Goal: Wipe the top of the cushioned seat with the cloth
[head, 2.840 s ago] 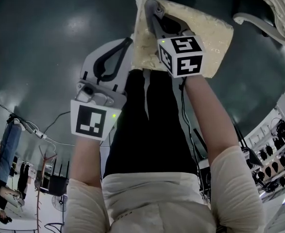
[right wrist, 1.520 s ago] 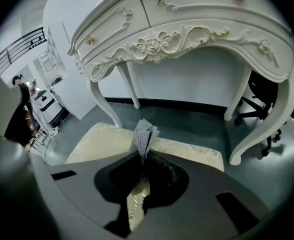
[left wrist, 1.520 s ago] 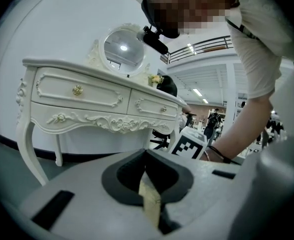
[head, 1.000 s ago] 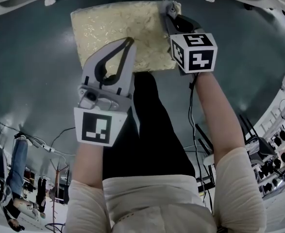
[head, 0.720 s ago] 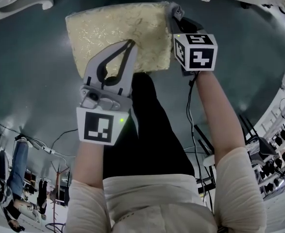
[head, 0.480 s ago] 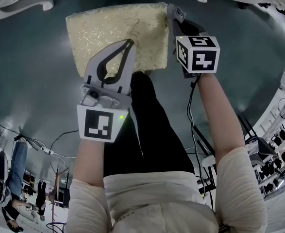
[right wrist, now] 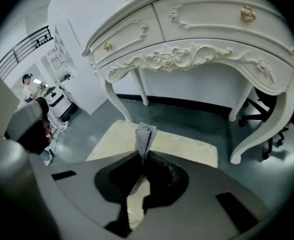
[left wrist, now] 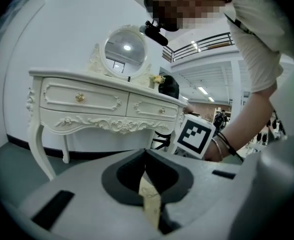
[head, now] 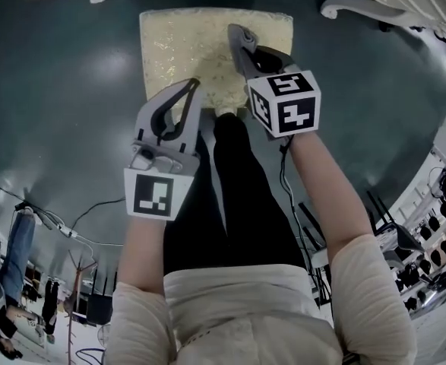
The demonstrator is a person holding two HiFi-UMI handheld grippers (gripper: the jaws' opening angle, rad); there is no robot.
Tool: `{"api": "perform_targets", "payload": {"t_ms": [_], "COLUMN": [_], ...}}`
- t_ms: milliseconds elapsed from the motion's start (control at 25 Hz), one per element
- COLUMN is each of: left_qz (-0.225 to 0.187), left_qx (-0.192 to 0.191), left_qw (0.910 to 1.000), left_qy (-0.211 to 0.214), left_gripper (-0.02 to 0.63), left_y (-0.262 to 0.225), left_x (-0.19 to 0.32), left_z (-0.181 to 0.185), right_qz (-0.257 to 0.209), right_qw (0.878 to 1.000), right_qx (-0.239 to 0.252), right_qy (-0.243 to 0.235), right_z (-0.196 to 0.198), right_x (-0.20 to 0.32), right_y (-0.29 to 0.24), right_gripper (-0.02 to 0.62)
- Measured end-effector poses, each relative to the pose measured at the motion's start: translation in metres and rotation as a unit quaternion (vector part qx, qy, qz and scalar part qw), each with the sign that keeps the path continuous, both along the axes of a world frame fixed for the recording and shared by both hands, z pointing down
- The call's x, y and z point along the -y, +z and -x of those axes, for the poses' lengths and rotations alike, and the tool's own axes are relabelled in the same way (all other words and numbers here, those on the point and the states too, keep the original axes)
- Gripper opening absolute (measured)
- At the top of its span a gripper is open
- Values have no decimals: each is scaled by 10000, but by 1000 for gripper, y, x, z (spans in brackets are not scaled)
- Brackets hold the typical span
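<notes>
Dark grey-green glossy floor [head: 63, 90] carries the square cream brocade cushioned seat [head: 181, 44], set before a white carved dressing table [right wrist: 197, 39]. Right tool [head: 236, 36] pinches a grey cloth [right wrist: 144, 134] over the seat's middle; half a second ago it stood at the seat's right edge. Left tool [head: 191, 84], jaws together and empty, hangs at the seat's near edge.

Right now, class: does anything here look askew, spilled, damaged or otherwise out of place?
Nothing stands out. The cushioned seat lies flat, no spill or tear showing, and the right tongs pinch the grey cloth over it.
</notes>
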State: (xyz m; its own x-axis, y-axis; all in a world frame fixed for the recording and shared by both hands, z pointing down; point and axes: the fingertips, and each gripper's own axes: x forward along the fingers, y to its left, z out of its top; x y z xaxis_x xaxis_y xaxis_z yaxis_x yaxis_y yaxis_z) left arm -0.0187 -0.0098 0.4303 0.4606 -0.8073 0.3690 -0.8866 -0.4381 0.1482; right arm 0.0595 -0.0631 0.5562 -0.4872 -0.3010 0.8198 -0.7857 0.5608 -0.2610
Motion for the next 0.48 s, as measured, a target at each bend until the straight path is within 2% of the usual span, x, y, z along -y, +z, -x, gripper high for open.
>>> {"api": "perform_targets", "payload": {"t_ms": [320,480], "left_qz": [119,196], "left_qx": [82,93], "left_qw": [9997,9993], "left_qy": [-211,-319], "left_gripper": [3,3], "left_y": [13,20], "left_x": [-25,-36], "left_z": [86,124], "right_qz": [256,394], "right_qw": [9986,9977], "right_qx": [412,493], "right_qy": [-227,-233], "right_z": [120,161], "right_x": [-25,-42], "right_y": [9,19], "right_gripper": [28,28]}}
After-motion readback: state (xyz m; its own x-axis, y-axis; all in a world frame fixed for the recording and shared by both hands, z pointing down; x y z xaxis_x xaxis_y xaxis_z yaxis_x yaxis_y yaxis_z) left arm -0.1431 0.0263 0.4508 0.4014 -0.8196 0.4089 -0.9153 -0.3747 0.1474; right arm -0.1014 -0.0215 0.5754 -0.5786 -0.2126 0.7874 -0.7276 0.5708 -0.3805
